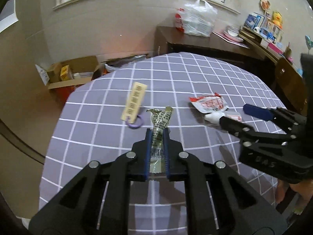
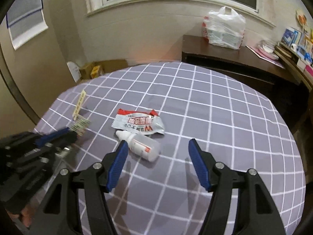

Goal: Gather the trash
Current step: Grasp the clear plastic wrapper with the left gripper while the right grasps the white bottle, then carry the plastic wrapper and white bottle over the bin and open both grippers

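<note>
My left gripper (image 1: 157,132) is shut on a green patterned snack wrapper (image 1: 160,120), held just above the purple checked tablecloth (image 1: 195,74). It shows at the left of the right wrist view (image 2: 73,132) with the wrapper (image 2: 80,126) sticking out. My right gripper (image 2: 156,144) is open and empty, low over a small white plastic bottle (image 2: 142,145) that lies on its side between its fingertips. A red and white torn wrapper (image 2: 138,123) lies just beyond the bottle. In the left wrist view the right gripper (image 1: 234,115) hovers by the bottle (image 1: 215,116) and the wrapper (image 1: 209,103).
A wooden tag with a purple ring (image 1: 134,102) lies on the cloth left of the wrapper. A dark sideboard (image 2: 234,58) with a white plastic bag (image 2: 225,27) stands behind the table. Cardboard boxes (image 1: 68,74) sit on the floor at the left.
</note>
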{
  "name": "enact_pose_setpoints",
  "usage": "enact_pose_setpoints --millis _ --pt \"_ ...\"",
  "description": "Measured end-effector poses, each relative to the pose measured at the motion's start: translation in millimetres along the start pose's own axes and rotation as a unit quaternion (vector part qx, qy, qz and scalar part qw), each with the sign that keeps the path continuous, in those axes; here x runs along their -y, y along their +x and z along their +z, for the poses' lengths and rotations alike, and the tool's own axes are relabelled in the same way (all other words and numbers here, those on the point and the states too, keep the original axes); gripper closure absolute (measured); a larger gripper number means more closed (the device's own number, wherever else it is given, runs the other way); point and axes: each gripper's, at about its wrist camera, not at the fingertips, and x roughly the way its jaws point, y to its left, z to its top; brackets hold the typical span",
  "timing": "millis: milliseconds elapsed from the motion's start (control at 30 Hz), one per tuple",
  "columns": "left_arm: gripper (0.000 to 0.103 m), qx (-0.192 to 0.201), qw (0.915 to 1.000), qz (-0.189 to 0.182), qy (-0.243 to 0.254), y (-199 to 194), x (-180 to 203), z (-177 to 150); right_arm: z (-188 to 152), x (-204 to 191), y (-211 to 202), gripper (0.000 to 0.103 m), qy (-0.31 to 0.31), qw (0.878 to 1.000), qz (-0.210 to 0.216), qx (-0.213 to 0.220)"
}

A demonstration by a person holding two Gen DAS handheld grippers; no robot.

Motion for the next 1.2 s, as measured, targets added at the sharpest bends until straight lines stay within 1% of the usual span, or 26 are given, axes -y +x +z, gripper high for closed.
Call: enact_pose_setpoints --millis 67,100,133,167,300,367,467,600,733,900,1000,1133,1200 --pt "0.091 0.0 1.0 0.003 -0.002 -1 -4 -1 3 -8 10 0.04 -0.009 1.0 0.003 -0.007" --pt "0.091 0.0 1.0 0.002 -0.002 -2 -5 -2 3 -11 13 0.043 -0.013 1.0 -0.003 -0.008" --pt "0.092 0.002 1.0 0.0 -0.003 -4 -7 -3 4 -14 15 0.05 -0.021 1.0 -0.009 -0.006" --pt "0.092 0.003 1.0 -0.001 -0.006 -6 -8 -4 3 -18 17 0.066 -0.029 0.999 -0.013 -0.009" --pt "0.092 0.009 0.9998 -0.012 -0.015 -14 -13 -5 -3 -25 15 0.067 -0.041 0.999 -0.029 -0.006" --pt "0.092 0.013 0.9996 -0.015 -0.02 -22 -19 -8 -4 -27 7 0.067 -0.034 0.999 -0.033 0.002" --pt "0.092 0.019 0.9992 -0.02 -0.027 -36 -29 -15 -7 -35 -11 0.067 -0.03 0.999 -0.024 0.012" --pt "0.092 0.026 0.9988 -0.022 -0.036 -55 -47 -26 -7 -58 -34 0.067 -0.028 0.999 0.003 0.023" --pt "0.092 0.034 0.998 -0.016 -0.051 -78 -74 -42 -9 -99 -54 0.067 -0.038 0.998 0.031 0.034" --pt "0.091 0.042 0.9967 -0.003 -0.07 -102 -112 -62 -12 -148 -66 0.067 -0.056 0.996 0.06 0.036" --pt "0.091 0.047 0.9955 0.011 -0.082 -119 -140 -77 -16 -184 -71 0.067 -0.072 0.994 0.075 0.038" --pt "0.091 0.044 0.9933 0.027 -0.103 -133 -176 -96 -20 -235 -75 0.066 -0.092 0.99 0.103 0.04" --pt "0.091 0.038 0.9918 0.038 -0.115 -139 -197 -108 -22 -253 -75 0.066 -0.097 0.988 0.116 0.038"
